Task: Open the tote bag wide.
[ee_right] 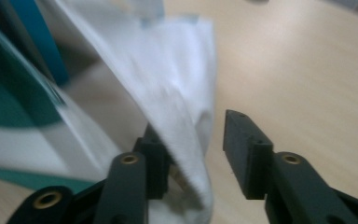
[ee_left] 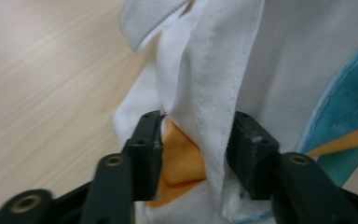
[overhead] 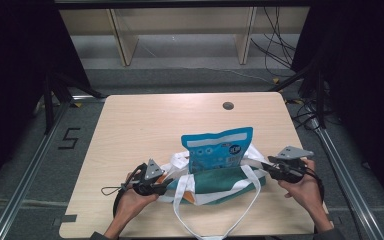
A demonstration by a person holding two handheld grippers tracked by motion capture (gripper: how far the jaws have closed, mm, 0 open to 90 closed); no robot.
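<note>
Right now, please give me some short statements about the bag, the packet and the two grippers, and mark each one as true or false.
1. A blue packet stands in the mouth of the tote bag. True.
2. The left gripper is far from the bag, at the table's far edge. False: it is at the bag's left side, with white fabric between its jaws.
3. The right gripper is clamped shut. False: a gap shows between its jaws, with white cloth hanging in it.
4. The bag's long white strap loops toward the near edge of the table. True.
5. The bag is plain red. False: it is green and white, with some orange.
</note>
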